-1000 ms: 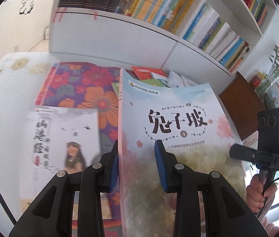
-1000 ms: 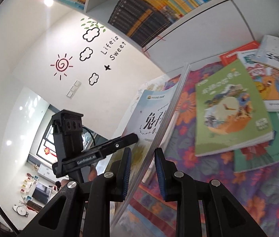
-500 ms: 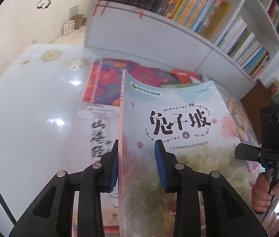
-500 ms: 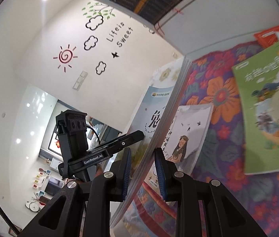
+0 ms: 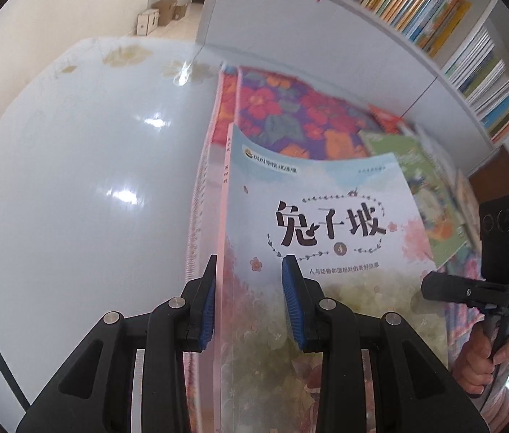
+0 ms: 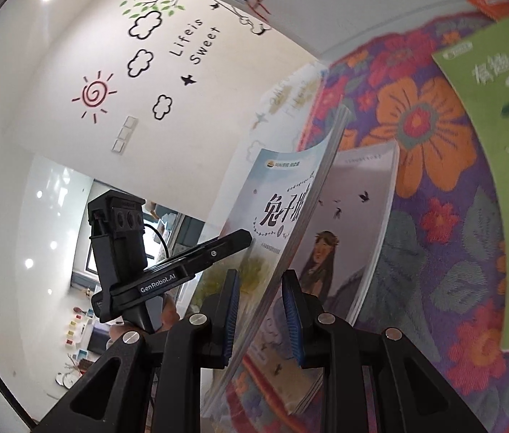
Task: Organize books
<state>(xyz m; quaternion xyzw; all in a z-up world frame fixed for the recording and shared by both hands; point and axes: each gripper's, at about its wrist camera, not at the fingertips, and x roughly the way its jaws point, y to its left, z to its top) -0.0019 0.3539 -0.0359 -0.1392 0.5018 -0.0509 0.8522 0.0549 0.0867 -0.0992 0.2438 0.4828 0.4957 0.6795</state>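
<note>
glossy white table [image 5: 74, 180], floral cloth [image 5: 290, 108], bookshelves [image 5: 434, 11]

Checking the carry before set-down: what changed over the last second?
The pale blue book, held upright, travelled left off the floral cloth toward the bare white table, passing the book with the robed figure. Unchanged: left gripper and right gripper both stay clamped on it.

A glossy paper cover is seen on the book [image 5: 326, 216], woven cloth on the floral mat [image 5: 283, 108], and a shiny smooth finish on the white table [image 5: 74, 180].
</note>
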